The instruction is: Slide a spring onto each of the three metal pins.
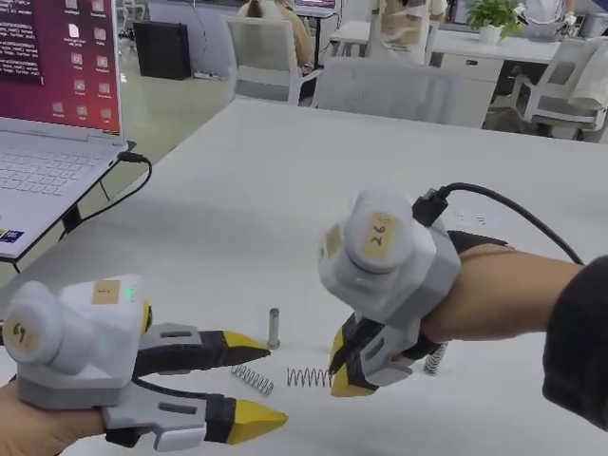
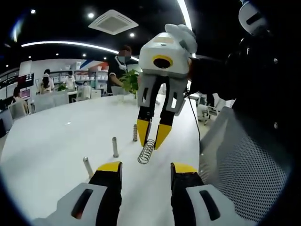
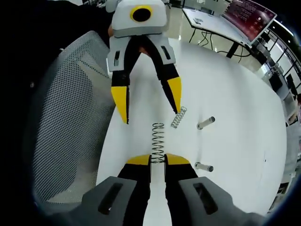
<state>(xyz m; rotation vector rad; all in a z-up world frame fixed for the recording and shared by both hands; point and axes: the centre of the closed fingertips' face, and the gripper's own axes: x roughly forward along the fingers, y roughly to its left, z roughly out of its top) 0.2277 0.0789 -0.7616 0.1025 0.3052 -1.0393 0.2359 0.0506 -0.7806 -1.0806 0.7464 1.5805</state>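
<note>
The right hand-held gripper (image 3: 157,161) clamped a spring (image 3: 158,140) lying on the table (image 1: 285,171), half hiding a second spring (image 1: 435,358). The left hand-held gripper (image 1: 275,383) gaped beside a third spring (image 1: 252,379), near a pin (image 1: 274,328).

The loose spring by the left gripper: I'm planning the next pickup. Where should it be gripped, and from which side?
Probably near one end, across the coils, from above. The loose spring lies flat on the table, so the left gripper can straddle it, leaving the other end free for a pin.
</note>
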